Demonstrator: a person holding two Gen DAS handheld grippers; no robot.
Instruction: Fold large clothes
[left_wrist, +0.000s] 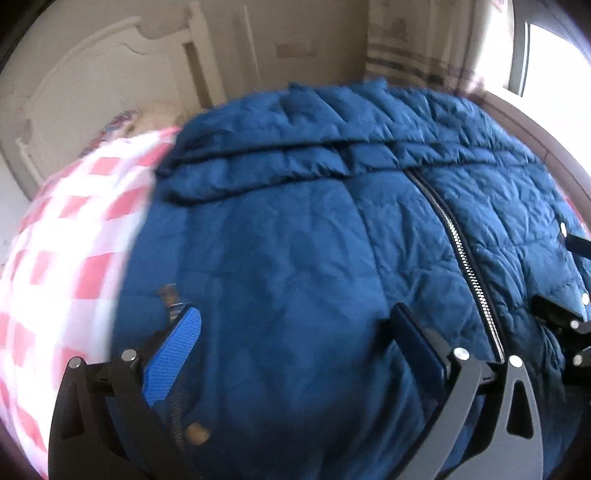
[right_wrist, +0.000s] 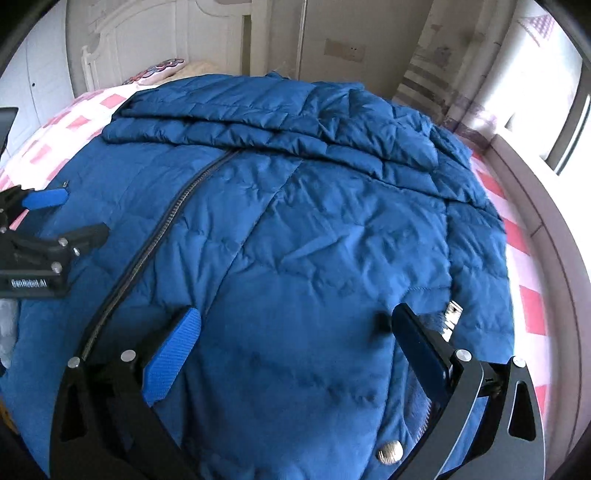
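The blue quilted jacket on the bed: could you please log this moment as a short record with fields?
garment: blue quilted jacket, spread flat, front up
zipper: centre zipper closed along its visible length
sleeves: folded across the far end in layers
surface: pink-and-white checked bedsheet
left gripper: open, low over the near part of the jacket
right gripper: open, low over the near part beside the zipper
snap button: near the right gripper
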